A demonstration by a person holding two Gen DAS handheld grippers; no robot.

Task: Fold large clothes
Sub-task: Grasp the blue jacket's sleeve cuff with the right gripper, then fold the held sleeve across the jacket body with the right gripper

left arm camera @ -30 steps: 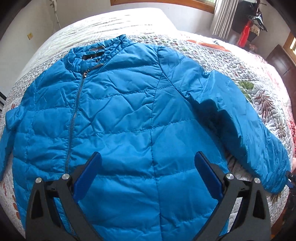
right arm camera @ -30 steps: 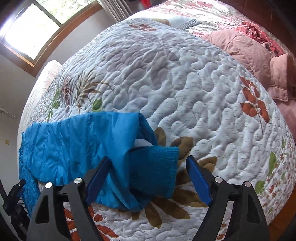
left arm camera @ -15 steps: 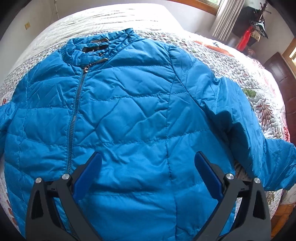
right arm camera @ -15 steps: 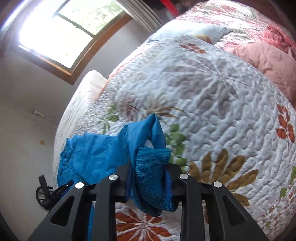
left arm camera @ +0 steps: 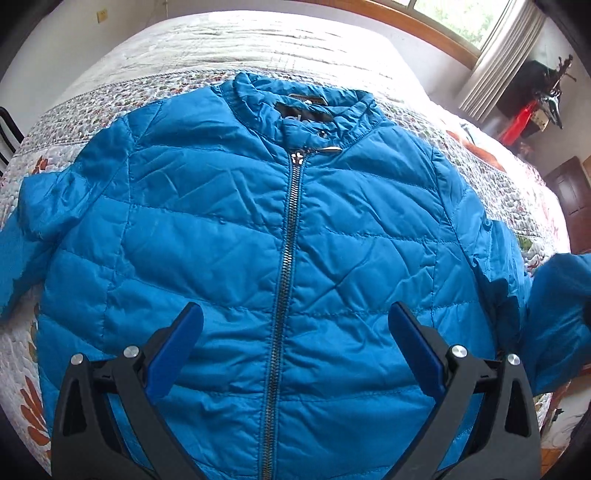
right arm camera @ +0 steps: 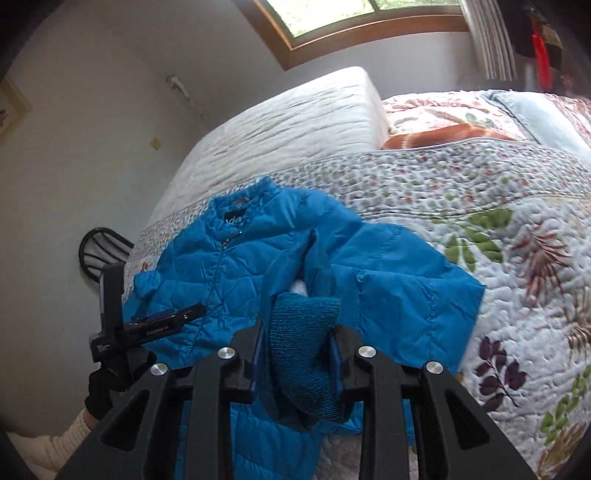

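Note:
A blue quilted jacket [left arm camera: 288,236] lies front up and zipped on the bed, collar toward the far side. My left gripper [left arm camera: 295,343] hovers open above its lower front, straddling the zipper [left arm camera: 284,280], with nothing between the fingers. My right gripper [right arm camera: 297,354] is shut on the knit cuff [right arm camera: 303,354] of one sleeve [right arm camera: 402,295], which is lifted off the quilt and drawn in over the jacket [right arm camera: 229,266]. From the left wrist view that raised sleeve [left arm camera: 557,317] shows at the right edge. The other sleeve [left arm camera: 26,236] lies out to the left. The left gripper [right arm camera: 147,325] also shows in the right wrist view.
A floral quilt [right arm camera: 498,236] covers the bed, with a bare white mattress strip [left arm camera: 258,44] beyond the collar. A window [right arm camera: 354,18] and curtain sit at the far wall. A black chair [right arm camera: 99,247] stands by the bed's far left. A gloved hand [right arm camera: 99,391] holds the left gripper.
My right gripper closed on the sleeve cuff, lifted it and swung it in toward the jacket body. The left gripper slid sideways until it was centred over the zipper, still open.

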